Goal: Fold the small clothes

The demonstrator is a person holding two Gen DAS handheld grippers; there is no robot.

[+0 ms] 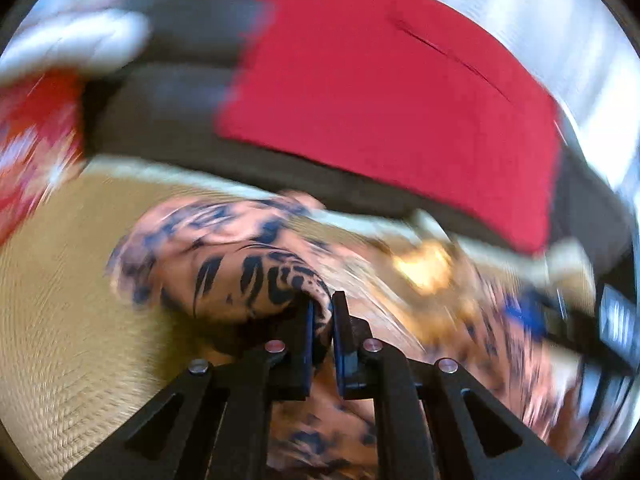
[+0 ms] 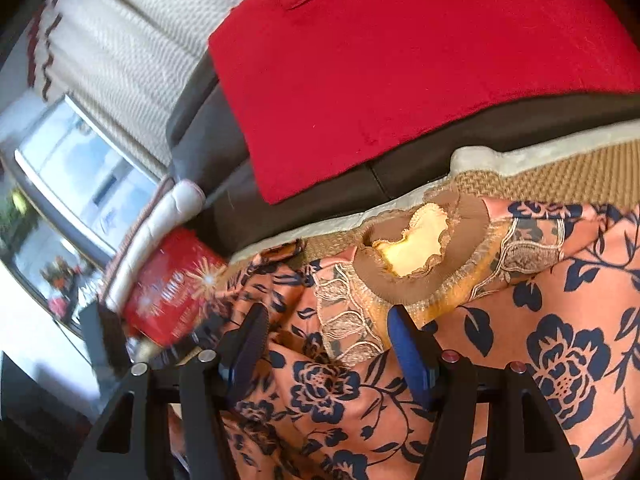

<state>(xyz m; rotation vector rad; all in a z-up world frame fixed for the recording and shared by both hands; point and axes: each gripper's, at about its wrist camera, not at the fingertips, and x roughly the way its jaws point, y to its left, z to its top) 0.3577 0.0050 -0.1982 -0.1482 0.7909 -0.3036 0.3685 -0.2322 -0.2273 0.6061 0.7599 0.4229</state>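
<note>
A woven tan mat (image 2: 560, 176) with a pale border is seen on the working surface, and behind it a dark sofa (image 2: 460, 136) is draped with a red cloth (image 2: 400, 60). A cream textured curtain (image 2: 132, 40) and a bright window (image 2: 76, 168) are seen at the left of the right wrist view.

The left gripper (image 1: 322, 312) is closed tightly on a bunched fold of the peach floral garment (image 1: 224, 256), the fabric being pinched between its blue pads; much of this view is smeared by motion blur. From the pinch, the garment is spread away over the mat towards the sofa.

The right gripper (image 2: 326, 324) is held with its fingers well apart above the same garment (image 2: 540, 300), and nothing is pressed between them. Just beyond its tips, the lace-trimmed neckline (image 2: 412, 248) with a brown lining is seen lying near the mat's far border. A red printed tin (image 2: 172, 284) is seen to the left, beside the sofa arm.
</note>
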